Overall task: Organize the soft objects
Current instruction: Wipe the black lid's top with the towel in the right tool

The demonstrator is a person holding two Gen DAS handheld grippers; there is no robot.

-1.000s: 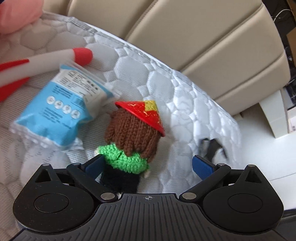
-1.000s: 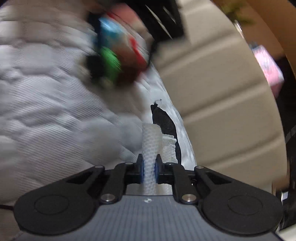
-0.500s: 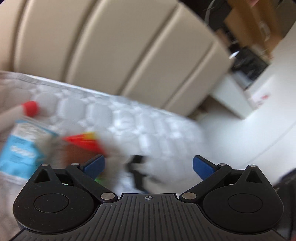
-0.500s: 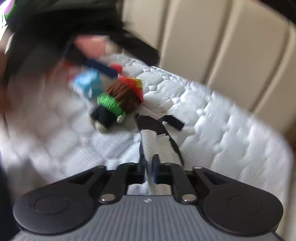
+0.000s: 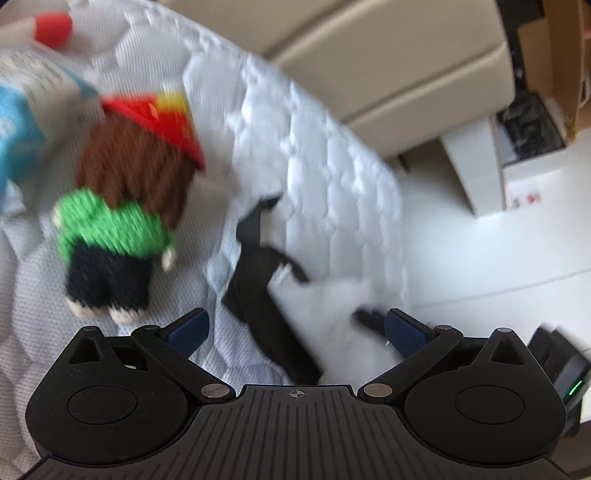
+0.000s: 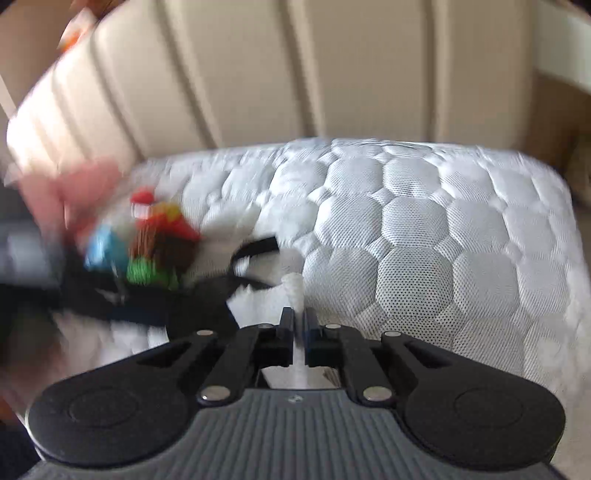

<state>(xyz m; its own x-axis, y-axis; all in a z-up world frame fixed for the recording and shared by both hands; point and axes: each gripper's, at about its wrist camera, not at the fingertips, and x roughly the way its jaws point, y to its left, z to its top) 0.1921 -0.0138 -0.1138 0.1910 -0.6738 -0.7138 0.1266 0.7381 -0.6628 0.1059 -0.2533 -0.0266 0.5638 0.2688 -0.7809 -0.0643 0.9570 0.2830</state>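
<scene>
A white mesh cloth (image 5: 325, 295) with black straps (image 5: 258, 288) lies on the quilted mattress (image 5: 332, 166), partly lifted. My left gripper (image 5: 295, 328) is open, and the cloth and a strap sit between its blue pads without touching them. My right gripper (image 6: 299, 317) has its jaws closing tight on a white strip of the same cloth (image 6: 295, 288), which trails off to the left. A knitted doll (image 5: 122, 206) with brown hair, a red hat and a green top lies left of the cloth; it is blurred in the right wrist view (image 6: 159, 254).
A blue and white packet (image 5: 22, 122) and a red-tipped white plush (image 5: 51, 26) lie behind the doll. A blurred pink plush (image 6: 74, 184) is at the left. A beige padded headboard (image 6: 295, 74) backs the mattress (image 6: 424, 240). White floor and a cabinet (image 5: 480, 166) lie beyond the mattress edge.
My left gripper swung from over the doll to over the cloth and stayed open. My right gripper rolled upright and rose, keeping hold of the white cloth.
</scene>
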